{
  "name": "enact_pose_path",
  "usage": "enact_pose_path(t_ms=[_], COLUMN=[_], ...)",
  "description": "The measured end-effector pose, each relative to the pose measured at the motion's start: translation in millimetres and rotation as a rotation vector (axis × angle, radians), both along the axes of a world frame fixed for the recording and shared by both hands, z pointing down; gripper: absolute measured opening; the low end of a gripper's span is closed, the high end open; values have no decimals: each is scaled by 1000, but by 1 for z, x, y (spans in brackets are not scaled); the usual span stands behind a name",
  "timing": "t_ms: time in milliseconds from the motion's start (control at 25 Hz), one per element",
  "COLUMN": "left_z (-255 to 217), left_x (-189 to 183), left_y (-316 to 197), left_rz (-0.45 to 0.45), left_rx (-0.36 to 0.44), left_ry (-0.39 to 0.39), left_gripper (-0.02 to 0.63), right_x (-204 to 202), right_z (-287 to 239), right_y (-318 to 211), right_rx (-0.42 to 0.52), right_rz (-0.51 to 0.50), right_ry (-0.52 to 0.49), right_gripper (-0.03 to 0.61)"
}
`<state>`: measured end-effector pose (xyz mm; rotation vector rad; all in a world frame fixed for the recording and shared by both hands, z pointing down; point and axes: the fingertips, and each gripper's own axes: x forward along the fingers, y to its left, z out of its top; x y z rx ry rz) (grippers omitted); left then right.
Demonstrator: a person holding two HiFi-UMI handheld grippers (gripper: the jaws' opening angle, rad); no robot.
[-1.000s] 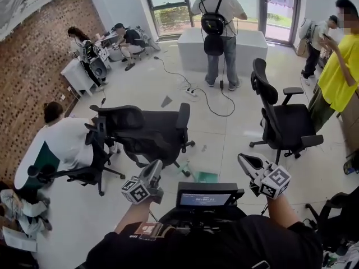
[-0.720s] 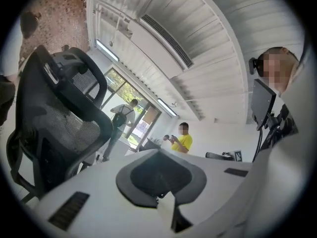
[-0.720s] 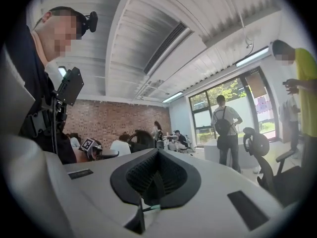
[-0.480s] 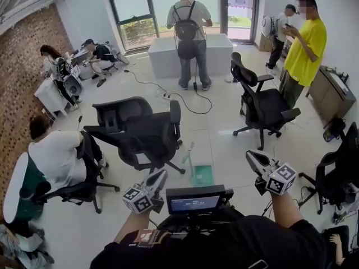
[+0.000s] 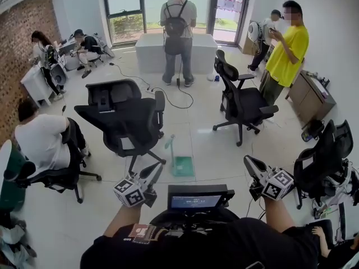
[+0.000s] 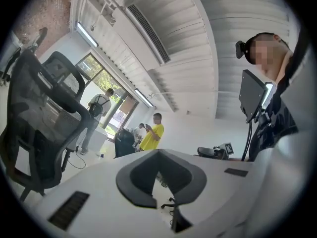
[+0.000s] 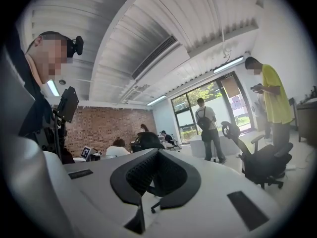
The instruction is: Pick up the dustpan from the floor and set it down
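Tiled floor (image 5: 224, 150), green dustpan (image 5: 183, 166) ahead of clenched, empty left gripper (image 5: 156, 171); right gripper (image 5: 250, 163) likewise clenched

1. dustpan (image 5: 182, 166) – small in the head view, and the top of its handle can't be made out.
2. chest screen (image 5: 196, 201) – print too small to read.
3. seated person in white shirt (image 5: 39, 142) – legs hidden behind a black chair (image 5: 59, 175).
4. white table (image 5: 151, 49) – middle hidden behind the person with backpack (image 5: 178, 21).
5. person at the bottom right corner (image 5: 331, 242) – only an arm shows; the rest is cut by the frame edge.
6. mesh chair (image 6: 34, 128) in the left gripper view – cut off at the left edge.
7. cabinet (image 5: 305, 102) – things on top too small to tell.
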<state>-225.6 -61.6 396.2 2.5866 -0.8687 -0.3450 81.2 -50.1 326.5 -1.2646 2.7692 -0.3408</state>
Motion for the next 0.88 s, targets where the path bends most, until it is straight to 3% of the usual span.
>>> enact_pose_path(t_ms=[240,400,520,680,880], left_z=[-3,5,12,3,-14], left_x=[113,217,272,280,233], left_y=[109,190,246,305,381], left_rz=[-3,-7,9,-23,-70], left_rx=[29,-8,-44,-30,4], left_ry=[-18,38,43,5,4], left_gripper=[25,25,25,25,25], right_x=[83,151,184,194,157], right_z=[11,30,45,41,20], right_y=[116,204,254,304,374], right_rx=[49,36,12,33,70], right_rz=[-77,-180,-232,-258,-271], right_ry=[20,59,85,78,92], right_gripper=[9,9,9,9,9])
